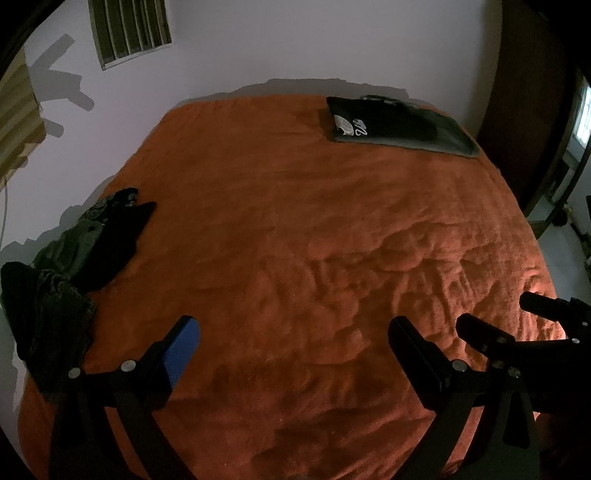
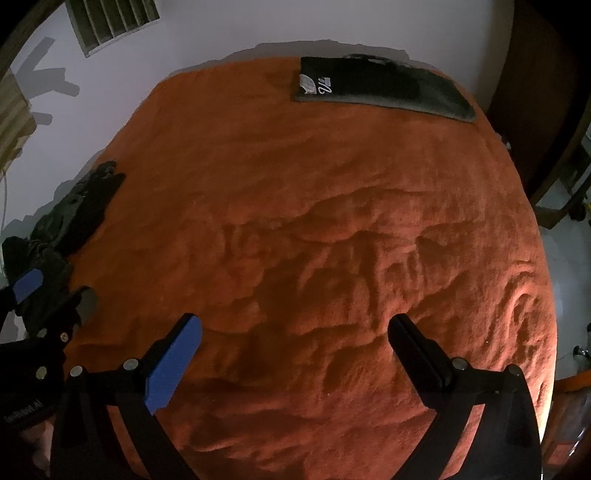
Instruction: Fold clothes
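A wide bed covered by a rumpled orange fleece blanket (image 1: 295, 229) is seen from both wrist cameras in a dimly lit room. The left tongs (image 1: 295, 332) are held above the near part of the blanket, their two black fingers spread wide with nothing between them; a blue pad (image 1: 183, 350) is seen on the inner face of one finger. The right tongs (image 2: 295, 332) are likewise spread wide and empty, held above the blanket just beside the left pair. In the left wrist view the right tongs (image 1: 517, 325) are seen at the lower right edge; in the right wrist view the left tongs (image 2: 51, 291) are seen at the lower left edge.

A loose heap of dark green and black unfolded clothes (image 1: 70, 266) is piled on the left edge of the bed, near the left tongs but not touched by them. At the far right corner of the bed, well apart from both tongs, a neatly folded black garment with a white printed logo (image 1: 384, 122) is laid on top of a folded grey-green garment (image 1: 458, 142). The middle of the blanket is bare and creased.

Behind the bed a pale wall (image 1: 277, 40) is seen, with a slatted vent (image 1: 129, 29) high on the left. A dark wooden frame (image 1: 532, 110) is seen at the right.
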`<state>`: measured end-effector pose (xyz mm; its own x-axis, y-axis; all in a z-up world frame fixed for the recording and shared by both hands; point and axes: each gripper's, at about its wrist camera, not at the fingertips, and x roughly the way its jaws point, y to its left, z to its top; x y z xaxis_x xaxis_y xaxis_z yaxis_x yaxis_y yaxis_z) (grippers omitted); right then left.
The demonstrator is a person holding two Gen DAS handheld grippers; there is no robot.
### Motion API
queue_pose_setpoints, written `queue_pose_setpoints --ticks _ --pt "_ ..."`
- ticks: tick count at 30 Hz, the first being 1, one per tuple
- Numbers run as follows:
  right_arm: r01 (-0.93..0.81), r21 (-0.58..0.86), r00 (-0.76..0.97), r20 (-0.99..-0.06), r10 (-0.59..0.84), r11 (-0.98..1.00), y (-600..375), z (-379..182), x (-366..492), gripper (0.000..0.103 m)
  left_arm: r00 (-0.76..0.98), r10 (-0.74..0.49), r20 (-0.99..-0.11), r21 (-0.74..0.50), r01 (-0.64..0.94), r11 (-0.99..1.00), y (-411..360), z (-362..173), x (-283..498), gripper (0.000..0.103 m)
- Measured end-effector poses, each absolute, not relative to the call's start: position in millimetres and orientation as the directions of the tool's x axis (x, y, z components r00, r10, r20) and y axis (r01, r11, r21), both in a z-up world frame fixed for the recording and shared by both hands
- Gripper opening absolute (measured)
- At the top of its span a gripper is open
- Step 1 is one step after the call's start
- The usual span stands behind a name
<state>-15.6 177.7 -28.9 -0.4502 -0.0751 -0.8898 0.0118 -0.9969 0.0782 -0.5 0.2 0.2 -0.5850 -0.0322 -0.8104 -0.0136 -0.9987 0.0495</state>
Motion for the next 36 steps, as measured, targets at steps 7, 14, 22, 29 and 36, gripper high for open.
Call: queue_pose_setpoints --ticks 7,14,22,29,36 --pt "0.004 0.096 -0.447 -0.89 -0.088 -0.995 183.6 -29.2 -17.9 0.101 -0.573 -0.042 -0.819 0.053 -0.004 -0.999 2.0 1.7 -3.9 0.102" --pt "-0.006 0.094 -0.454 -0.887 -0.081 -0.996 188.2 -22.4 -18.3 0.101 -0.582 -0.043 -0.812 0.05 0.004 -0.999 6.8 0.3 -0.9 0.102" --pt "-0.004 0.094 -0.455 -0.887 -0.082 -0.996 185.4 -26.8 -16.6 0.101 -0.573 -0.029 -0.819 0.043 -0.012 -0.999 2.7 0.5 -3.7 0.102" --pt "-0.009 0.087 -0.456 -0.887 -0.074 -0.996 184.2 -28.4 -16.3 0.101 -0.569 -0.028 -0.822 0.038 -0.006 -0.999 5.4 -1.4 -4.9 0.102" --pt "-0.013 0.089 -0.451 -0.889 -0.074 -0.996 185.8 -29.8 -17.2 0.101 -0.558 -0.011 -0.83 0.022 -0.013 -1.0 3.2 -4.8 -7.7 0.102"
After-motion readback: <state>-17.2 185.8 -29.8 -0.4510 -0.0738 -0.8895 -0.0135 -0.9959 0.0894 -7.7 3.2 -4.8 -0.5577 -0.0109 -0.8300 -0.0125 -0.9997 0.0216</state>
